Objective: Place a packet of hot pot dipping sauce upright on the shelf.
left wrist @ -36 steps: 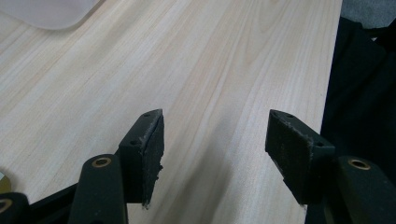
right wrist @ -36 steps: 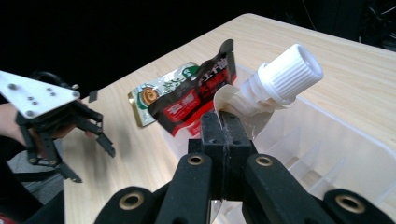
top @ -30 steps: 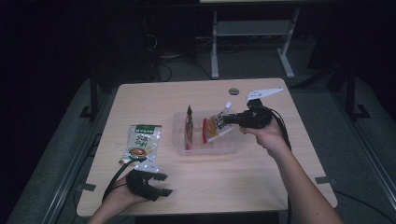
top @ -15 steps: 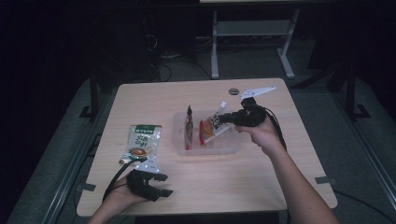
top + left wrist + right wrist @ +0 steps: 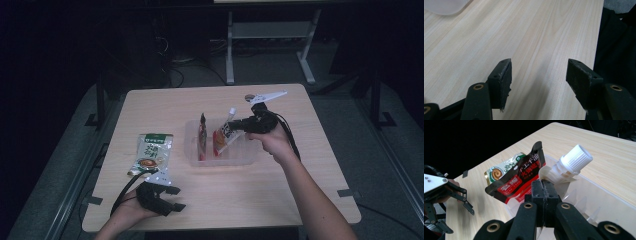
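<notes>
Two pouches stand in the clear plastic bin [image 5: 192, 131] at mid-table: a dark red pouch [image 5: 202, 139] and a spouted pouch [image 5: 223, 137] with a white cap. The right gripper [image 5: 234, 128] has its jaws clamped on the spouted pouch's top edge, just under the cap. The left gripper [image 5: 169, 199] rests near the table's front edge, jaws apart and empty, beside a green packet [image 5: 151, 152].

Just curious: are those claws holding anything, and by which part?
The right gripper pinches the spouted pouch just below its cap. The left gripper holds nothing.
</notes>
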`<action>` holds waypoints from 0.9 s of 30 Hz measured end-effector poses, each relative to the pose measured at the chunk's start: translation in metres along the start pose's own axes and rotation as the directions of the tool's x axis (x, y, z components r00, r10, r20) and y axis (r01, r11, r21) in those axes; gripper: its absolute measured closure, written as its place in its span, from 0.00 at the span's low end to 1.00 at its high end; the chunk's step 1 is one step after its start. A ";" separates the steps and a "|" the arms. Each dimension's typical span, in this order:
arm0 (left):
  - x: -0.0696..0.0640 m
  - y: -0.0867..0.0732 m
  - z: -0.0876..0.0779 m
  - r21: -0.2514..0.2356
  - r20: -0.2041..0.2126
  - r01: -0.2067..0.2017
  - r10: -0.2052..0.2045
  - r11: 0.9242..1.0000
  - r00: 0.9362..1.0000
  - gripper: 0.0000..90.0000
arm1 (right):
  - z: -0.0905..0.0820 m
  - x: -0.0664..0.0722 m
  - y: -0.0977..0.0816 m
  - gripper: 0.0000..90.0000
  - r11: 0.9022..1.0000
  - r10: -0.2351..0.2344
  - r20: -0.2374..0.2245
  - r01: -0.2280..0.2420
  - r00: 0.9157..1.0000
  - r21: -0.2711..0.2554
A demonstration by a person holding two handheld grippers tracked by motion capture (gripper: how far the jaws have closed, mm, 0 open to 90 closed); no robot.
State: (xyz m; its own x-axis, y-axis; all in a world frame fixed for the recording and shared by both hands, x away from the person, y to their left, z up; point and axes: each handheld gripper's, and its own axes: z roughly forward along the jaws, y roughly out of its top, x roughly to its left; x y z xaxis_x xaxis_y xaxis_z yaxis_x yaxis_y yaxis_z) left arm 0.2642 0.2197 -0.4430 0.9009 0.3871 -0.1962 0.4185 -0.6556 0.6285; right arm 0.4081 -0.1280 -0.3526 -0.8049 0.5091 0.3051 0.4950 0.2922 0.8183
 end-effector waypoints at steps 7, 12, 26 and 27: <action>-0.001 0.001 0.002 0.014 0.007 -0.010 0.010 1.000 1.000 0.41 | 0.008 0.000 0.002 0.98 1.000 0.000 -0.004 0.000 1.000 0.003; 0.000 0.000 0.002 0.014 0.007 -0.008 0.008 1.000 1.000 0.41 | 0.018 0.003 0.002 0.98 0.999 -0.013 0.000 0.013 1.000 0.031; 0.001 0.000 0.001 0.010 0.004 0.002 -0.002 1.000 1.000 0.41 | 0.015 0.014 0.001 0.67 0.997 -0.048 0.013 0.047 0.999 0.057; 0.001 0.000 0.001 0.014 0.005 0.002 -0.002 1.000 1.000 0.41 | 0.013 0.014 0.000 0.63 0.997 -0.051 0.015 0.051 0.999 0.051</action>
State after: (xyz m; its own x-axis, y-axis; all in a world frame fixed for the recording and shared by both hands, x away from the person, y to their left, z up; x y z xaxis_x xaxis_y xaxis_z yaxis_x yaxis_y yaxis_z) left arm 0.2649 0.2194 -0.4438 0.9007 0.3853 -0.2008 0.4218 -0.6641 0.6173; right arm 0.4010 -0.1102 -0.3543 -0.8242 0.5055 0.2552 0.4697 0.3587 0.8067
